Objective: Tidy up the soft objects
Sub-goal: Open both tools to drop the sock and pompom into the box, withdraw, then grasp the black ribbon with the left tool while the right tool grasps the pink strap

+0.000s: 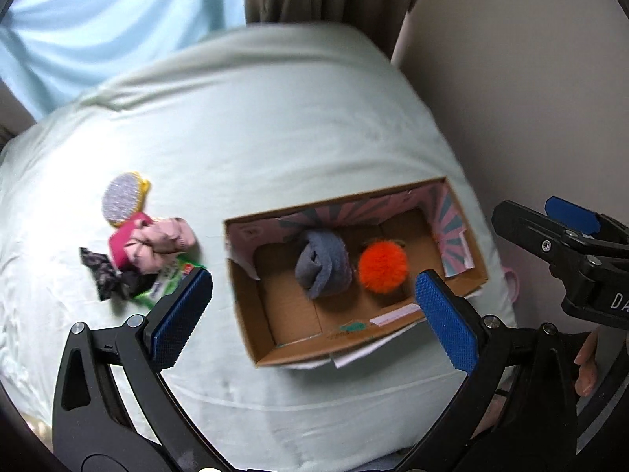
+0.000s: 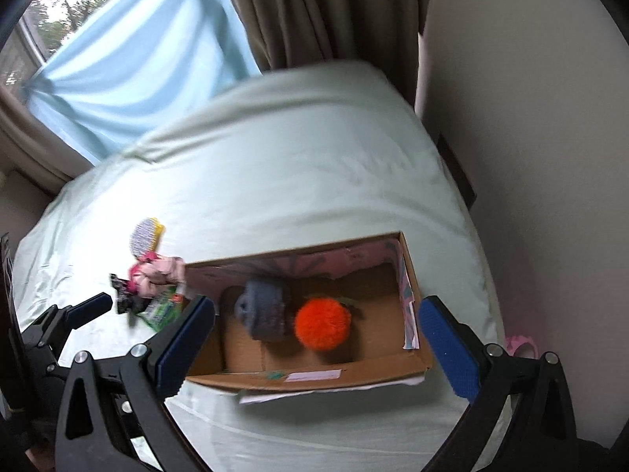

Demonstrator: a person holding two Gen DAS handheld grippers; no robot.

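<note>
An open cardboard box lies on the pale bed. Inside it are a rolled grey sock and a fuzzy orange ball. Left of the box is a pile: a pink cloth bundle, a round silver and yellow scrubber, a dark patterned cloth and a green packet. My left gripper is open and empty above the box's near side. My right gripper is open and empty over the box.
The bed sheet spreads beyond the box. A wall runs along the right. Brown curtains and a light blue drape hang at the back. A pink object lies by the bed's right edge.
</note>
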